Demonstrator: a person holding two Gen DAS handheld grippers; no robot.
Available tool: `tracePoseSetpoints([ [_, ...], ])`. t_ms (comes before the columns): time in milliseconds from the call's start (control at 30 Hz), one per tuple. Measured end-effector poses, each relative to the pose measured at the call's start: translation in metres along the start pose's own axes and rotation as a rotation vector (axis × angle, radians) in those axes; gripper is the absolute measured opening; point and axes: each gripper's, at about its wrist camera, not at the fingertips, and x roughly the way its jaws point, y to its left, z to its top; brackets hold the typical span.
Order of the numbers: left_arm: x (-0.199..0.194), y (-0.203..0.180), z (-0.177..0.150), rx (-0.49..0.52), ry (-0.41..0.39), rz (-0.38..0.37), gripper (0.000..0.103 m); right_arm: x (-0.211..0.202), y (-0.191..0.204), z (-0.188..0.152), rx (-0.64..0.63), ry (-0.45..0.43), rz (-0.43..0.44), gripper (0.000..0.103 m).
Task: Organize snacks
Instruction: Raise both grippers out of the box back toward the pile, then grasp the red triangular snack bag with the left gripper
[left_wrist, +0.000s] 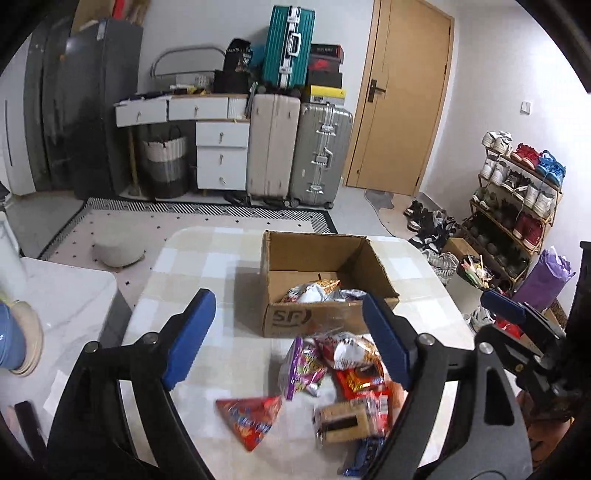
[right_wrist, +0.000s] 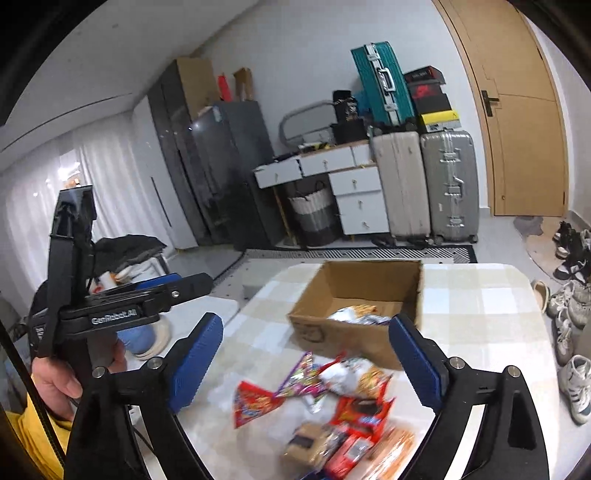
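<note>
Cardboard box (left_wrist: 328, 291): 12 o'clock on worktop (left_wrist: 207, 258), partly filled. Loose snack packets (left_wrist: 332, 376): 6 o'clock, awaiting boxing. Left gripper (left_wrist: 288, 339), right gripper (right_wrist: 306, 365): fingers released, empty.

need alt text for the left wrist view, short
The open left gripper, empty, points over a checked table at an open cardboard box holding a few snack bags. Loose snack packets lie in front of the box; suitcases and a wooden door stand behind.
</note>
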Motion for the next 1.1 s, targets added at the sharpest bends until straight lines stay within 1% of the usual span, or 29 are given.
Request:
tracePoseSetpoints([
  [33, -0.011, 0.001, -0.004, 0.0, -0.012, 0.01, 0.081, -0.012, 0.012, -0.007, -0.013, -0.015, 0.003, 0.097],
  [67, -0.023, 0.001, -0.009, 0.002, -0.024, 0.008, 0.082, -0.012, 0.012, -0.007, -0.013, -0.015, 0.003, 0.098],
  [100, -0.035, 0.003, -0.015, 0.002, -0.038, 0.008, 0.083, -0.022, 0.021, -0.012, -0.026, -0.032, 0.004, 0.098],
  [200, -0.064, 0.008, -0.032, -0.003, -0.069, 0.017, 0.088, -0.041, 0.043, -0.024, -0.06, -0.061, -0.016, 0.101],
  [233, -0.07, 0.011, -0.037, -0.005, -0.078, 0.02, 0.093, -0.047, 0.048, -0.027, -0.068, -0.069, -0.023, 0.101],
  [267, -0.077, 0.013, -0.042, -0.005, -0.085, 0.025, 0.102, -0.057, 0.06, -0.035, -0.083, -0.084, -0.03, 0.102],
  [400, -0.104, 0.024, -0.07, -0.003, -0.118, 0.048, 0.102, -0.067, 0.074, -0.045, -0.109, -0.104, -0.05, 0.102],
  [500, -0.108, 0.033, -0.089, -0.003, -0.093, 0.056, 0.102, -0.073, 0.079, -0.059, -0.12, -0.125, -0.072, 0.102],
  [633, -0.082, 0.045, -0.108, -0.013, -0.023, 0.064, 0.102, -0.069, 0.078, -0.075, -0.115, -0.115, -0.077, 0.102],
  [667, -0.076, 0.049, -0.116, -0.016, -0.002, 0.06, 0.102, -0.061, 0.072, -0.083, -0.098, -0.094, -0.069, 0.102],
  [700, -0.068, 0.051, -0.121, -0.017, 0.017, 0.055, 0.102, -0.061, 0.072, -0.083, -0.098, -0.094, -0.069, 0.102],
  [767, -0.047, 0.056, -0.132, -0.019, 0.061, 0.052, 0.102, -0.046, 0.062, -0.092, -0.073, -0.06, -0.049, 0.102],
  [800, -0.038, 0.059, -0.138, -0.022, 0.081, 0.053, 0.102, -0.046, 0.062, -0.092, -0.073, -0.06, -0.049, 0.102],
  [867, -0.017, 0.065, -0.149, -0.032, 0.125, 0.045, 0.102, -0.032, 0.054, -0.103, -0.059, -0.039, -0.038, 0.102],
  [900, -0.005, 0.065, -0.152, -0.032, 0.145, 0.038, 0.102, -0.032, 0.054, -0.103, -0.059, -0.039, -0.038, 0.102],
  [1000, 0.026, 0.064, -0.159, -0.022, 0.193, 0.051, 0.102, -0.019, 0.044, -0.111, -0.051, -0.012, -0.027, 0.102],
  [1100, 0.048, 0.061, -0.159, 0.005, 0.21, 0.061, 0.102, -0.006, 0.032, -0.116, -0.034, 0.002, -0.016, 0.102],
])
